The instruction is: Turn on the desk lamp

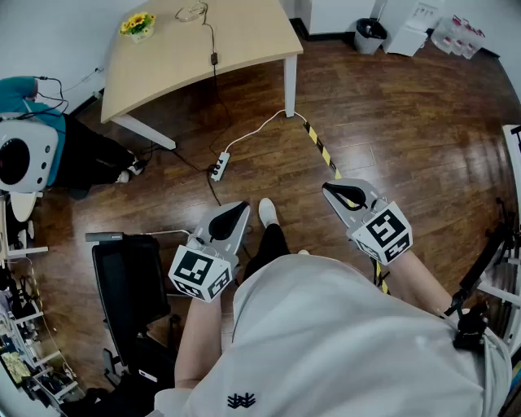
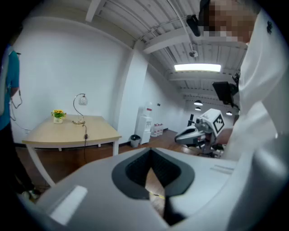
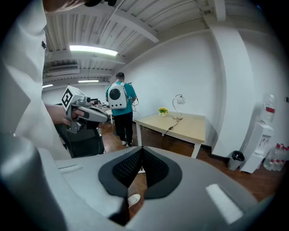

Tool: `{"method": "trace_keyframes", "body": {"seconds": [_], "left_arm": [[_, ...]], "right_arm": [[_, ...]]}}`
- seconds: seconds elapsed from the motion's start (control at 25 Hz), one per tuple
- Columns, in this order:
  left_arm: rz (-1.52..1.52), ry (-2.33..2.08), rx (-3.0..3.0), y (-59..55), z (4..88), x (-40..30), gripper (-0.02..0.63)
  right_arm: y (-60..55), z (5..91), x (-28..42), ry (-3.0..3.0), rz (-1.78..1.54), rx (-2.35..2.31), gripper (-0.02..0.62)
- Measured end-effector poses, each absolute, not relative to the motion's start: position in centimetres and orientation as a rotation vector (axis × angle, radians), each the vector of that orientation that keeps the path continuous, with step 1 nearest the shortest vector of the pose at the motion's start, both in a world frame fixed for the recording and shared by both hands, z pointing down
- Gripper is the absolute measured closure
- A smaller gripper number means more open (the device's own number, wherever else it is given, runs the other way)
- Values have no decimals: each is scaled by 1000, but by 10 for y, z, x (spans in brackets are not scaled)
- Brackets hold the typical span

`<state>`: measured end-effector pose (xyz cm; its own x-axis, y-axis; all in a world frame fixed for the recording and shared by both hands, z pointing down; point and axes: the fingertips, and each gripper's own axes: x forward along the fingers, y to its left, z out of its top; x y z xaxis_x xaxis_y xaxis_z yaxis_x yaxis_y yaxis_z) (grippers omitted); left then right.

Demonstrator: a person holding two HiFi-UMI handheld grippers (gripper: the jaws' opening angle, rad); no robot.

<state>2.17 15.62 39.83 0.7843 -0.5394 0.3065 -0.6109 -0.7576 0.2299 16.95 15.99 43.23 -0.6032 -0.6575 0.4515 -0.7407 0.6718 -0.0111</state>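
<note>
The desk lamp (image 1: 192,11) has a thin curved neck and stands at the far end of a light wooden table (image 1: 244,41), well ahead of me. Its black cord with an inline switch (image 1: 214,58) runs off the table edge. The lamp (image 2: 80,108) shows small and distant in the left gripper view, and the lamp (image 3: 178,106) is equally far in the right gripper view. My left gripper (image 1: 242,207) and right gripper (image 1: 327,189) are held at waist height above the floor, both shut with nothing between the jaws.
A pot of yellow flowers (image 1: 137,24) stands on the table near the lamp. A power strip (image 1: 218,166) and cables lie on the wooden floor. A black chair (image 1: 130,285) is at my left. A person with a white backpack (image 3: 118,100) stands beside the table.
</note>
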Motion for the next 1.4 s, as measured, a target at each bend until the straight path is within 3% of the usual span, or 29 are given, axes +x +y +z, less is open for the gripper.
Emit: {"method": "trace_keyframes", "body": {"seconds": [0.64, 0.96, 1.4], "left_arm": [[295, -775, 2730, -26, 387, -39, 586], [262, -927, 2627, -55, 405, -63, 586], [249, -1183, 2534, -183, 381, -108, 586]], "right_arm": [[-43, 411, 90, -2444, 267, 1107, 592], [-117, 440, 61, -2455, 190, 922, 591], [-287, 488, -1, -2426, 126, 654, 592]]}}
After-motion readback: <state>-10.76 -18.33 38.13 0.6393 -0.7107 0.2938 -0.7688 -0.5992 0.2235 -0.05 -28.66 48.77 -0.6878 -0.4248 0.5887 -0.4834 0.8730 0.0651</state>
